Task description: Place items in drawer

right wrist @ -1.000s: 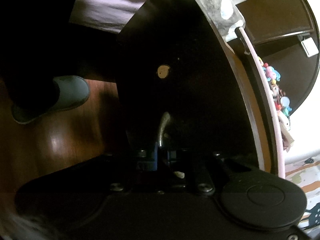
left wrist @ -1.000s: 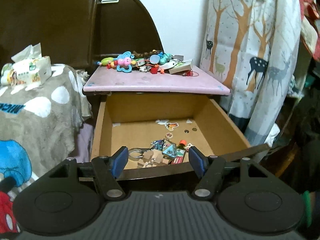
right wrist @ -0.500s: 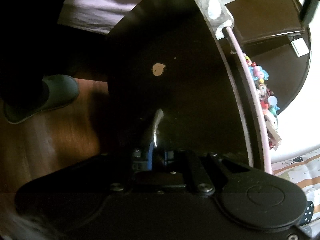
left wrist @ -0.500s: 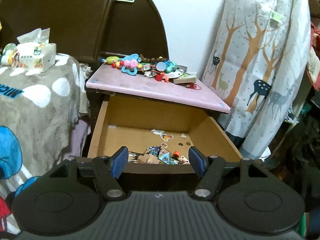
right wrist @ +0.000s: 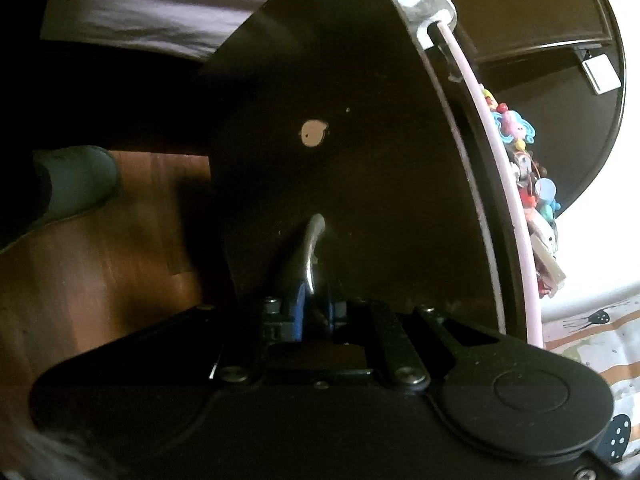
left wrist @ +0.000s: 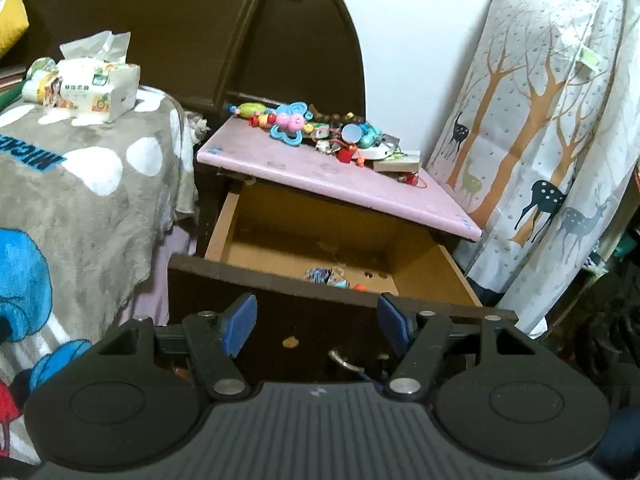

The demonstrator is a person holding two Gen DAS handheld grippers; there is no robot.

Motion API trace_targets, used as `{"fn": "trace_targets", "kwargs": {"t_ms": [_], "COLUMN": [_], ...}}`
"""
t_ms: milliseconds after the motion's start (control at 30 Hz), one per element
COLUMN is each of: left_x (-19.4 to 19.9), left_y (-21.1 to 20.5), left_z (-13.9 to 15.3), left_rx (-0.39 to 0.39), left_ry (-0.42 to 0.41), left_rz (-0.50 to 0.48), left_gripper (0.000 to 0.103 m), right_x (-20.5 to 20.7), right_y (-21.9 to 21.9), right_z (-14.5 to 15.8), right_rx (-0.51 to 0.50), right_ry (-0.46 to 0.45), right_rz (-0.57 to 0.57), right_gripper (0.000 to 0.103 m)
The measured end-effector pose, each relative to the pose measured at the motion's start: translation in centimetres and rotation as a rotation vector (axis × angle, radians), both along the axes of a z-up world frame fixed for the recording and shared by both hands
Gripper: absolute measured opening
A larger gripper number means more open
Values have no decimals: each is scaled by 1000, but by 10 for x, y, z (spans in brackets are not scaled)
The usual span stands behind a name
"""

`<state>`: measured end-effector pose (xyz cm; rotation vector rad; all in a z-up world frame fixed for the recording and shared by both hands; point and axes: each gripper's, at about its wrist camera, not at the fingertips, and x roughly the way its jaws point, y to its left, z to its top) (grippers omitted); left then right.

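The right gripper [right wrist: 312,312] has its blue fingers [right wrist: 298,308] closed tight on the curved metal handle [right wrist: 310,248] of the drawer's dark front panel [right wrist: 360,160]. A small pale chip [right wrist: 314,133] shows in the panel above the handle. The view here is dim, so the exact contact of the far finger is hard to make out.

The left gripper [left wrist: 318,324] is wide open and holds nothing; its blue fingers [left wrist: 240,322] hover just in front of the drawer's top edge, touching nothing that can be seen.

The drawer [left wrist: 452,276] stands pulled out beneath the pink tabletop [left wrist: 320,172]. A few small items [left wrist: 328,276] lie on its brown floor near the front, partly hidden by the front panel. On the tabletop sits a heap of bright toys and trinkets [left wrist: 312,128], with a small flat box [left wrist: 398,164] beside them near the right end.

To the left is a bed under a grey spotted blanket [left wrist: 92,184], with a pack of tissues [left wrist: 84,88] on top. A curtain printed with trees and deer [left wrist: 552,120] hangs to the right. In the right wrist view a grey slipper [right wrist: 72,184] rests on the wooden floor [right wrist: 100,280] beside the drawer.
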<state>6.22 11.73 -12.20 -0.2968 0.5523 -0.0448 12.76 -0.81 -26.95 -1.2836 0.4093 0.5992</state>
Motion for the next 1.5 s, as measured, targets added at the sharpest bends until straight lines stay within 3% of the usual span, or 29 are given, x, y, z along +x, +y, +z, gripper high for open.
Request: {"fn": "trace_targets", "kwargs": {"t_ms": [767, 1100, 1500], "left_x": [13, 19, 42], "left_y": [3, 6, 12], "left_z": [-10, -11, -17], "left_rx": [40, 68, 83], "left_ry": [60, 54, 43], "left_rz": [22, 49, 36], "left_gripper": [66, 66, 66], "right_x": [97, 107, 162], "right_y": [18, 11, 16], "right_z": [-4, -16, -17], "right_rx": [14, 2, 7], "right_ry": [-22, -67, -39], "right_rz": [-85, -4, -21], "right_gripper": [3, 4, 4]}}
